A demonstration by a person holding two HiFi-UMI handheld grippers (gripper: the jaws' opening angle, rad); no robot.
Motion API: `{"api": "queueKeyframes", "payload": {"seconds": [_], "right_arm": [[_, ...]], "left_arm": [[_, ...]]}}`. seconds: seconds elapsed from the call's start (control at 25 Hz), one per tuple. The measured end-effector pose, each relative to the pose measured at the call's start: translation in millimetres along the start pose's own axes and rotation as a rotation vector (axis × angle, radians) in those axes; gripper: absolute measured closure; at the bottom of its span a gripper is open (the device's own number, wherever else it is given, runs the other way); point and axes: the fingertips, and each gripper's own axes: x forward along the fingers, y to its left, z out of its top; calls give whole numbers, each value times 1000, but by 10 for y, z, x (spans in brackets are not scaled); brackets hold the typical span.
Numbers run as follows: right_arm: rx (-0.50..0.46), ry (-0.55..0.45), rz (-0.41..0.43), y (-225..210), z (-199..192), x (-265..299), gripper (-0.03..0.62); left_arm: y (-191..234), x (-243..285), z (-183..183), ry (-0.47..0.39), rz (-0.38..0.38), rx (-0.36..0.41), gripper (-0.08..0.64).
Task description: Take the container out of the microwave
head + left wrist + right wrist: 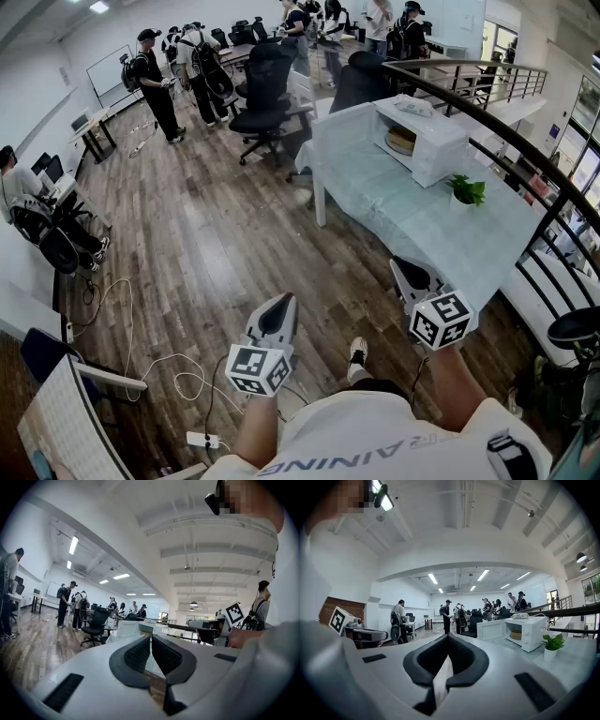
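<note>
A white microwave (427, 142) stands with its door open at the far end of a cloth-covered table (412, 220). Inside it sits a round tan container (401, 141), also visible in the right gripper view as the container (516, 634) within the microwave (532, 631). Both grippers are held level over the wooden floor, well short of the table. My left gripper (279, 302) is shut and empty, its pads meeting at the tip (151, 637). My right gripper (399, 267) is shut too, with nothing between its jaws (447, 638).
A small potted plant (466, 191) stands on the table near the microwave. A black railing (506, 141) curves along the table's right side. Office chairs (261, 94) and several people (155, 84) stand further back. Cables (141, 366) lie on the floor at the left.
</note>
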Motion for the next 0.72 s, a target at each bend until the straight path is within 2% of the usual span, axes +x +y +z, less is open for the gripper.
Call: {"api": "queueKeyframes", "payload": {"seconds": [0.48,0.72], "right_arm": [[24,16,1,-75,-63,18,571],[58,-19,-8,-125,-51,48,571]], "left_arm": [[-42,86,-15,13,-6,-10,523],[-19,117,-37,14,-2,-10,523]]}}
